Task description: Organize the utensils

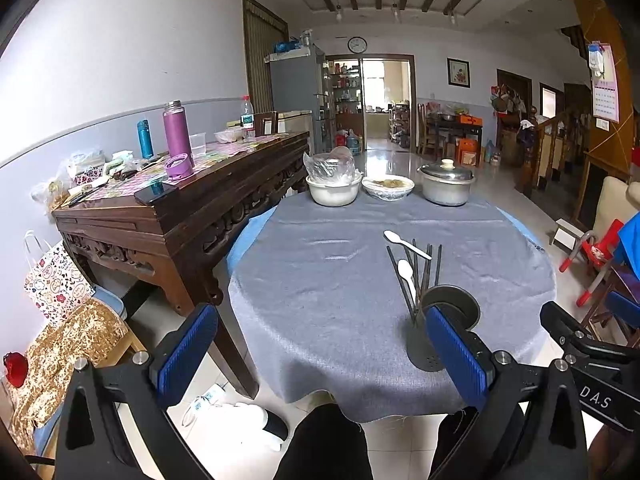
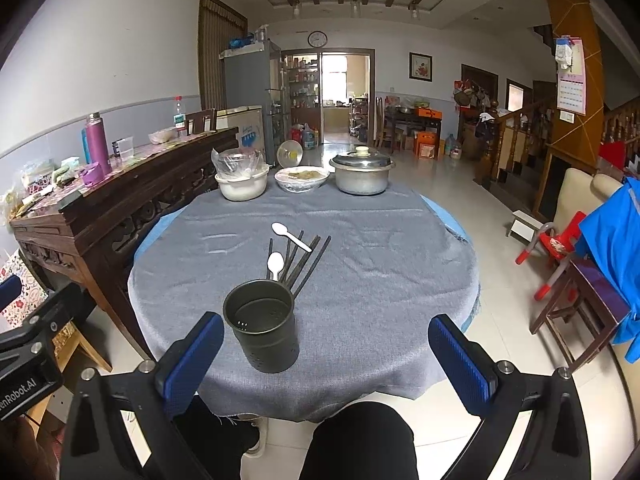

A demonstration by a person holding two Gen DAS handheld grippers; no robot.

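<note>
Those dark chopsticks and the two white spoons are going to be the fiddly part. They look thin, stiff and light, probably slick too, and they lie flat on the grey cloth, so there's not much for your gripper to get under. I'd pinch a chopstick around mid-length, across its width, so it doesn't swing. For a spoon, take the handle, not the bowl.

They're near the middle of the worktop, just behind the dark holder. The chopsticks are fanned out, long axes running away from you, near ends close to the holder, some maybe touching it, far ends spread apart. The nearer spoon lies along them with its bowl at the far end. The farther one lies crosswise on top, bowl to the far left.

The holder stands upright, looks empty, and it's likely light enough to tip if bumped.

Your left gripper and right gripper are both spread wide, holding nothing, hanging at the near edge.

At the far edge sit a white bowl, a dish and a lidded pot, well apart.
</note>
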